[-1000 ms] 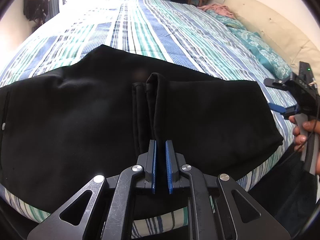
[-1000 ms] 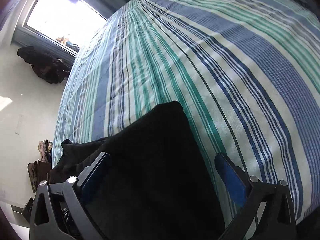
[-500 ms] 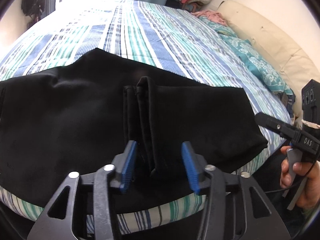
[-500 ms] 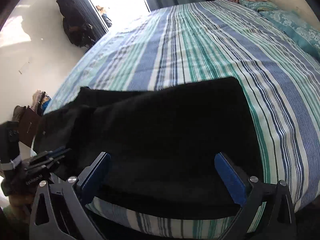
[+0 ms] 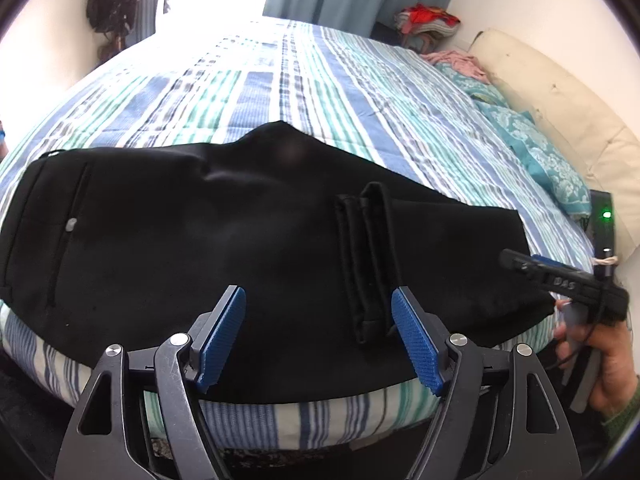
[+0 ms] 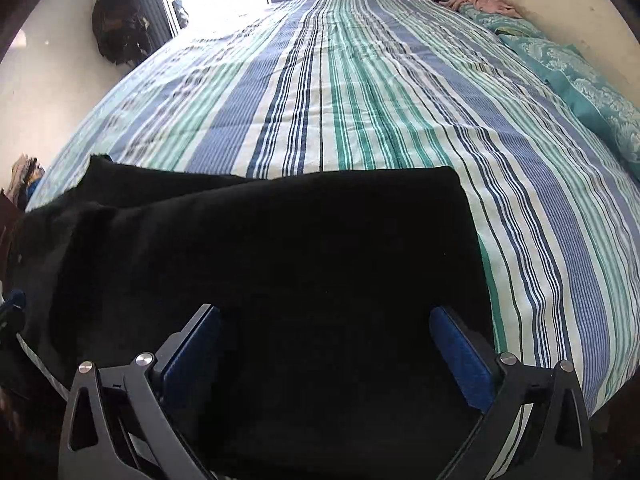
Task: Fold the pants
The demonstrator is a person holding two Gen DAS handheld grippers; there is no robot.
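A second ago the left gripper (image 5: pixel 318 334) pinched a raised ridge of cloth between its blue pads; half a second ago it had let go, and now its fingers stand wide apart with nothing between them, drawn back toward the near edge of the bed. The ridge it released, a pair of narrow folded hems (image 5: pixel 366 256), now lies right of centre in the left wrist view, just beside the right-hand blue pad (image 5: pixel 416 344).

The black fabric pants (image 5: pixel 208 240) lie spread across the near edge of the blue, teal and white striped bedspread (image 5: pixel 296 92), filling the middle of that frame, with a small grey button (image 5: pixel 71 225) at the left. In the right wrist view the pants (image 6: pixel 280 264) have gone from a corner at the lower left to a broad dark sheet across the lower half of the frame.

The right gripper (image 6: pixel 326 348) hovers with its fingers wide, holding nothing, as in the earlier frames; in the left wrist view it (image 5: pixel 560 278) shows at the right edge, gripped by a bare hand (image 5: pixel 608 364).

A teal patterned pillow (image 5: pixel 536 148) lies at the upper right beside a cream padded headboard (image 5: pixel 560 92), and a heap of red and pink clothes (image 5: pixel 428 24) sits at the top.
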